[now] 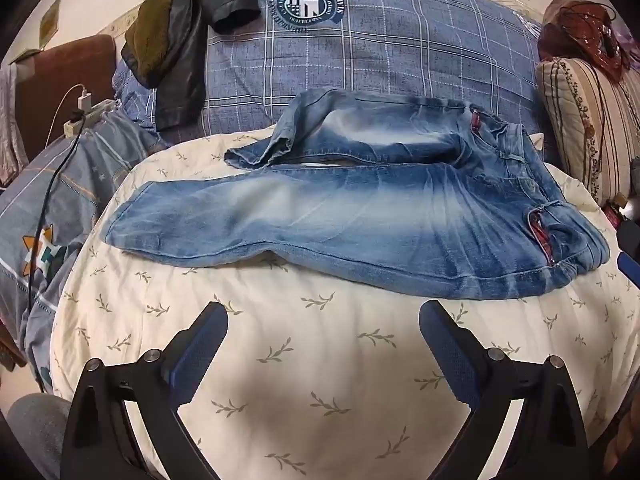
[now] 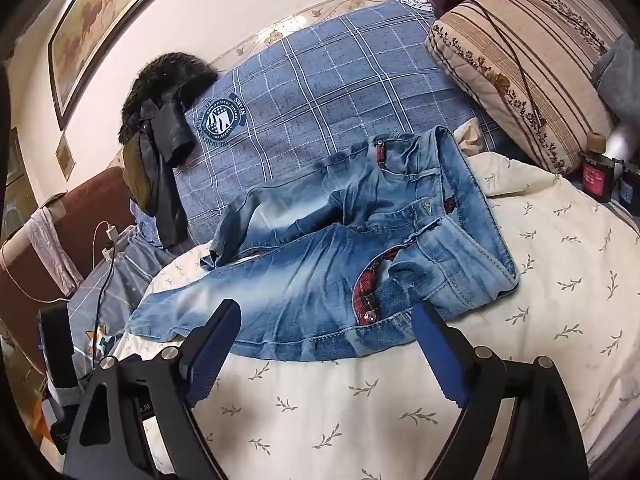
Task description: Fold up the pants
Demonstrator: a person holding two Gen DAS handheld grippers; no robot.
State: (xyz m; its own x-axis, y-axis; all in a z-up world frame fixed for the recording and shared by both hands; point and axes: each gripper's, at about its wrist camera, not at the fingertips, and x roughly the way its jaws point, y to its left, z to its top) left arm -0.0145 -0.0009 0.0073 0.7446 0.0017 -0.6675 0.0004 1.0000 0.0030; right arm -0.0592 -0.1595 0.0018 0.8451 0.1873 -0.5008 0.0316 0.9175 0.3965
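Faded blue jeans [image 1: 360, 216] lie spread on a cream leaf-print quilt [image 1: 320, 360], waist to the right, legs running left. The far leg is bunched and partly folded back. My left gripper [image 1: 323, 312] hovers open over bare quilt, just short of the near leg's lower seam, nothing between its fingers. In the right wrist view the same jeans [image 2: 320, 272] show their waistband and red-lined pocket. My right gripper [image 2: 326, 310] is open above the hip and near leg, with denim seen between the fingers and no pad pressing on it.
A blue plaid duvet [image 1: 380, 52] lies behind the jeans with a dark jacket [image 1: 176, 60] on its left. A striped cushion [image 2: 520, 72] and small bottles [image 2: 596, 168] sit at the right. A power strip with cables [image 1: 88, 112] lies at the left by a brown headboard.
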